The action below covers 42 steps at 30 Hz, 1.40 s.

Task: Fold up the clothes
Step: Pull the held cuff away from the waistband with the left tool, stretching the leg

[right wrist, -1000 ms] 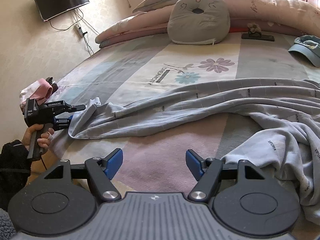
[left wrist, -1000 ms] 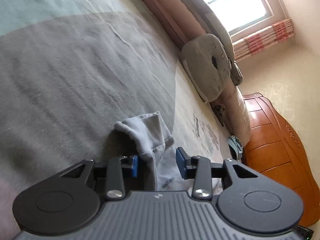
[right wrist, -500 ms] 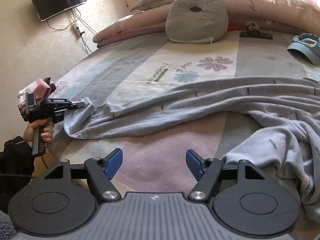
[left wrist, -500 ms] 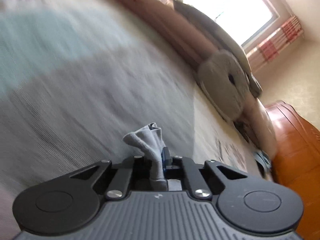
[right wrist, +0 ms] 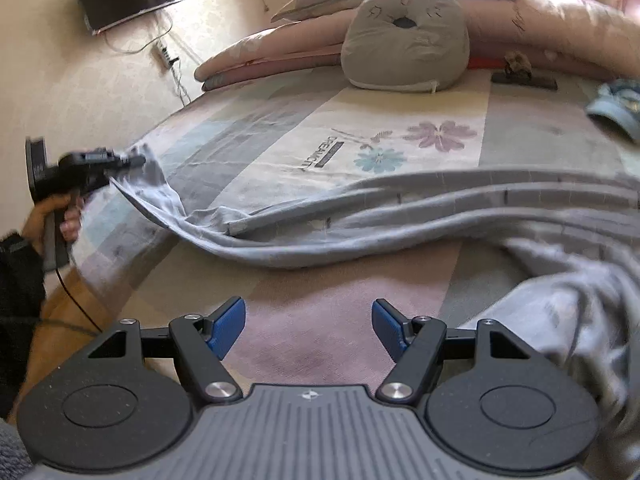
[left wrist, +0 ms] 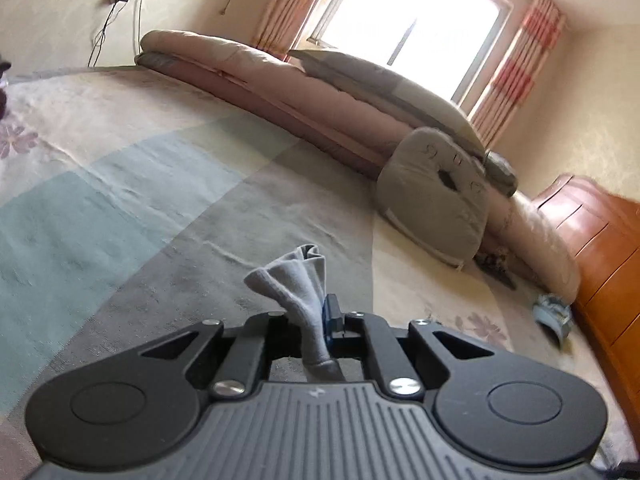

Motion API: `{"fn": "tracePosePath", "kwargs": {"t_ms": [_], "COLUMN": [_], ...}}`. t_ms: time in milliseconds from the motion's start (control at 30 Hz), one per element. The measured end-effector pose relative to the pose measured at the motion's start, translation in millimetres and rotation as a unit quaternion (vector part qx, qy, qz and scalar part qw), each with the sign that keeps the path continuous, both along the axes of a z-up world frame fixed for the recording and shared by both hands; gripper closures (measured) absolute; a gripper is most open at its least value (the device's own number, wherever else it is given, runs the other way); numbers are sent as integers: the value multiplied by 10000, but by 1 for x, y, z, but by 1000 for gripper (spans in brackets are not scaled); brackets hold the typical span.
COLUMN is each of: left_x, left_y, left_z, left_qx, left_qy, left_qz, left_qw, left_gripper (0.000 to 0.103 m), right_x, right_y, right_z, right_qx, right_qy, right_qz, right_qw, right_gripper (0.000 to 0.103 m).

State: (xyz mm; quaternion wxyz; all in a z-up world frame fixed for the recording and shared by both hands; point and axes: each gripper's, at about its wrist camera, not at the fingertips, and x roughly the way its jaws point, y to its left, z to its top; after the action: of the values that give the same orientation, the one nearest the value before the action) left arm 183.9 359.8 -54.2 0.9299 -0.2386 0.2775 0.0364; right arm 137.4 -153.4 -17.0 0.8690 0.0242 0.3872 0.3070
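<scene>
A light grey garment (right wrist: 420, 216) lies stretched and rumpled across the bed, bunched at the right. Its cuff end (left wrist: 296, 280) sticks up between the fingers of my left gripper (left wrist: 320, 316), which is shut on it. In the right wrist view that left gripper (right wrist: 120, 162) is held by a hand at the bed's left edge, lifting the garment's corner off the sheet. My right gripper (right wrist: 308, 326) hovers open over bare pink sheet near the front edge, just left of the bunched cloth, with nothing between its blue pads.
A grey animal-face cushion (right wrist: 404, 40) leans on rolled pink bedding (right wrist: 560, 28) at the head of the bed. A blue cap (right wrist: 618, 106) lies at the far right, a small dark object (right wrist: 520, 74) beside the cushion. An orange wooden cabinet (left wrist: 600, 272) flanks the bed.
My left gripper shut on the garment's cuff and lifted it off the bed, pulling the cloth up and leftward. The right gripper stayed open and moved little.
</scene>
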Motion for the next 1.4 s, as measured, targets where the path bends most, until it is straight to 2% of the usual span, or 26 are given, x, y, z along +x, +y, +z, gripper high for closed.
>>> {"fn": "tracePosePath", "kwargs": {"t_ms": [133, 233, 333, 467, 567, 667, 767, 833, 933, 1033, 1133, 1233, 1300, 1400], "left_x": [1, -1, -13, -25, -32, -32, -31, -32, -33, -33, -34, -36, -37, -38], "left_y": [-12, -18, -13, -10, -8, -12, -14, -13, -11, -12, -10, -8, -8, -7], "left_z": [1, -3, -19, -35, -41, -43, -44, -46, -48, -49, -51, -53, -54, -55], "left_qx": [292, 443, 302, 97, -35, 15, 45, -35, -130, -63, -105, -167, -187, -218], "left_qy": [170, 335, 557, 847, 774, 746, 711, 672, 636, 614, 575, 514, 489, 450], "left_qz": [0, 56, 335, 656, 769, 848, 924, 973, 1048, 1023, 1009, 1018, 1009, 995], "left_qw": [9994, 9984, 9974, 9942, 9940, 9936, 9932, 9930, 9924, 9928, 9932, 9933, 9935, 9938], "left_gripper": [97, 97, 97, 96, 96, 96, 95, 94, 93, 92, 92, 91, 91, 91], "right_x": [30, 61, 94, 138, 174, 203, 230, 250, 275, 280, 263, 246, 244, 244], "right_y": [-3, -3, -1, 10, 19, 26, 32, 35, 39, 41, 45, 59, 69, 73], "right_z": [10, 13, 9, -1, -8, -9, -13, -21, -35, -42, -39, -34, -31, -25], "right_qx": [-388, -500, -516, -610, -659, -785, -802, -652, -413, -259, -163, -531, -587, -232], "right_qy": [-227, -309, -235, -168, -1, -2, 223, 660, 1189, 1318, 1001, 728, 852, 1050], "right_qz": [252, 443, 585, 1062, 1518, 1846, 2191, 2481, 2516, 2318, 2338, 2744, 3003, 2846], "right_qw": [9987, 9973, 9967, 9923, 9862, 9797, 9721, 9643, 9596, 9635, 9670, 9574, 9482, 9526], "right_gripper": [29, 28, 22, 15, 14, 12, 12, 12, 12, 12, 12, 12, 12, 12]}}
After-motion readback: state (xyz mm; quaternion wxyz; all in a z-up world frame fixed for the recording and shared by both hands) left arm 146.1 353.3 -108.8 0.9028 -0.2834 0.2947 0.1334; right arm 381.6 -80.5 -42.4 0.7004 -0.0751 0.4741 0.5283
